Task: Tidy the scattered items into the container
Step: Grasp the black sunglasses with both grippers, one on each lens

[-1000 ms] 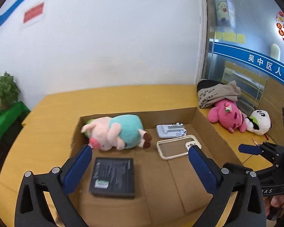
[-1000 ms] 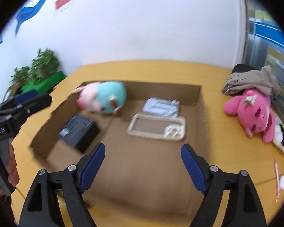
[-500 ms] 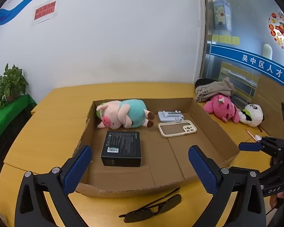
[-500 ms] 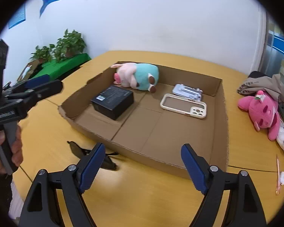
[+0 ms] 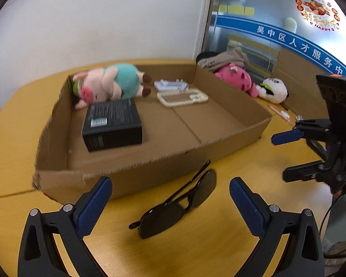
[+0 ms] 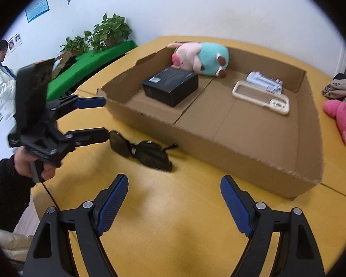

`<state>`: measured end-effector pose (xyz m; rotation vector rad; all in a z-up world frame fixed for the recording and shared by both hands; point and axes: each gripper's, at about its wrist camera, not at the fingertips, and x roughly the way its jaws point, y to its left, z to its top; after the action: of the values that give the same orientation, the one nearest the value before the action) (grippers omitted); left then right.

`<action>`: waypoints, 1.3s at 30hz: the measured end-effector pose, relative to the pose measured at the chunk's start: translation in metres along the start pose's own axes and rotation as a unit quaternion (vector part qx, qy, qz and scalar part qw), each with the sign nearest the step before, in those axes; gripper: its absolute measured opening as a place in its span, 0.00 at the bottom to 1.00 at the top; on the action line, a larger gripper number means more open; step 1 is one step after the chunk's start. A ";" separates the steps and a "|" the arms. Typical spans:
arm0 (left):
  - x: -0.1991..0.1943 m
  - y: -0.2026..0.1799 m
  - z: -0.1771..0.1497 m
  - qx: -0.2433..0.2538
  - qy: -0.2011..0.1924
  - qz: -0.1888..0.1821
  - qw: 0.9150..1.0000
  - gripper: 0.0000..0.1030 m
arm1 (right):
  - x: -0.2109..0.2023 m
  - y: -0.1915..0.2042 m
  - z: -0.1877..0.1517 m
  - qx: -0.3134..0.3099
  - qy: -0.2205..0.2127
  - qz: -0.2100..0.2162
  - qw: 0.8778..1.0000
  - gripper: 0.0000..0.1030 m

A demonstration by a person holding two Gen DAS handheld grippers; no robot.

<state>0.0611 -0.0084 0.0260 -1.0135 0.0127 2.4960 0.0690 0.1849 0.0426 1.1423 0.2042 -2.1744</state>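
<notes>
Left tool (image 5: 170, 204) is hanging wide open and holding nothing, lined up on the sunglasses (image 5: 176, 204) sitting low-center in its view, on the table (image 5: 219, 242) just in front of the cardboard box (image 5: 131, 177). Right tool (image 6: 174, 204) is gaping open too, nothing in it, pointing at bare tabletop at the bottom of its frame.

If I were doing this grab, I'd be coming down over the bridge or one lens edge rather than the thin arm that's poking toward the box wall. Looks like slick plastic, so squeezing gently and lifting straight up before clearing the near wall seems smart. One arm looks very close to the cardboard; can't tell if it's touching, so dragging could snag it.

Box is already holding a plush pig (image 5: 108, 84), a black box (image 5: 113, 121), a phone case (image 5: 182, 98) and a pale grey gadget (image 5: 170, 85) toward the upper middle. A pink plush (image 5: 236, 80) and a panda plush (image 5: 273, 90) are still lying outside at center right.

Table is yellow wood, white wall behind, potted plants (image 6: 103, 34) on a green ledge upper left in the right view, someone in a white jacket (image 6: 0, 78) standing at far left.
</notes>
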 end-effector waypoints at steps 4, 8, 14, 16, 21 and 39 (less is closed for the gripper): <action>0.018 0.009 -0.008 -0.011 0.026 -0.034 0.999 0.96 | 0.007 0.011 -0.006 -0.021 0.019 0.019 0.999 0.80; 0.032 0.007 -0.011 0.011 0.053 -0.047 0.997 0.57 | 0.013 0.026 -0.005 -0.053 0.038 0.045 0.997 0.80; 0.041 -0.003 -0.024 0.064 0.097 -0.076 0.990 0.31 | 0.016 0.045 -0.003 -0.126 0.068 0.079 0.987 0.80; 0.039 -0.009 -0.028 0.084 0.108 -0.095 0.986 0.29 | 0.018 0.050 -0.001 -0.159 0.080 0.085 0.980 0.80; 0.032 -0.026 -0.040 0.138 0.127 -0.153 0.970 0.27 | 0.027 0.066 0.004 -0.277 0.123 0.061 0.951 0.80; 0.021 -0.044 -0.059 0.201 0.178 -0.220 0.938 0.30 | 0.104 0.084 0.006 -0.466 0.263 0.188 0.824 0.71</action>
<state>0.1047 0.0298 -0.0241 -1.1243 0.3527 1.7866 0.0753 0.0678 -0.0211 1.0123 1.0540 -1.0877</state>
